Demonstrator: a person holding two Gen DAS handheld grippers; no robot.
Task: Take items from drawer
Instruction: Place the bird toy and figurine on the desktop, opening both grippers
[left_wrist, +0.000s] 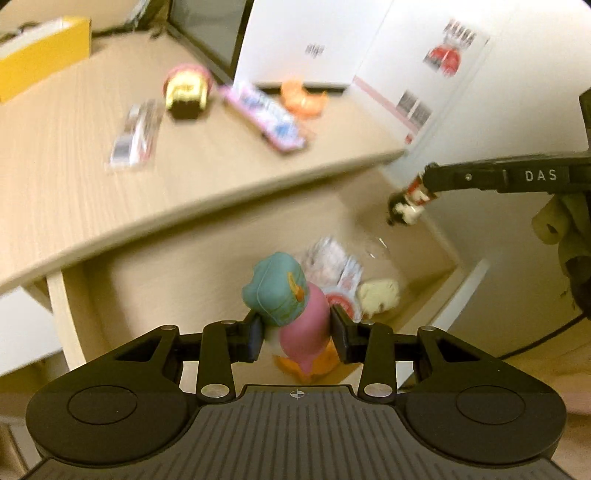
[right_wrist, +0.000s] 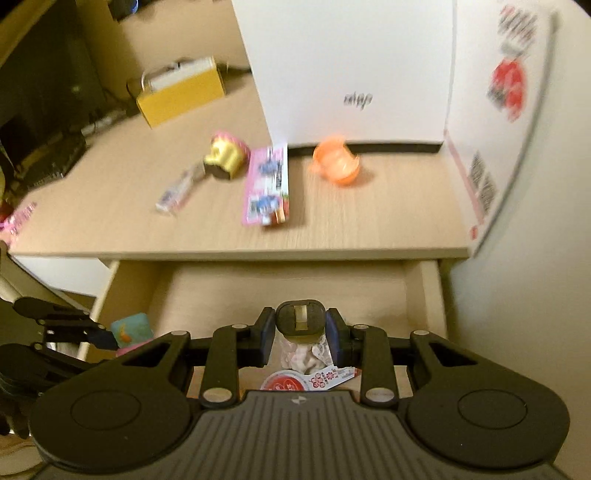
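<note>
the left gripper (left_wrist: 295, 332) has its pads pressed on a pink toy duck (left_wrist: 301, 325) with a teal cap, holding it above the open drawer (left_wrist: 147, 280). the right gripper (right_wrist: 301, 336) is squeezed narrow on a small dark-capped bottle (right_wrist: 301, 319), also above the drawer; in the left wrist view that bottle shows at about 2 o'clock, hanging from the right gripper's fingertips.

inside the drawer, under the duck, lie a crinkled white packet (left_wrist: 332, 258), a round red-lidded cup (left_wrist: 341, 301) and a pale yellow lump (left_wrist: 380, 295), close together toward the drawer's 3 o'clock side.

on the desk top (right_wrist: 388, 221) beyond the drawer, from 10 to 1 o'clock in the right wrist view: a small striped wrapper (right_wrist: 177, 192), a yellow-and-pink toy (right_wrist: 225, 157), a pink flat package (right_wrist: 267, 186) and an orange toy (right_wrist: 336, 160). a white box (right_wrist: 351, 70) stands behind them, a yellow box (right_wrist: 181, 96) farther left.
</note>
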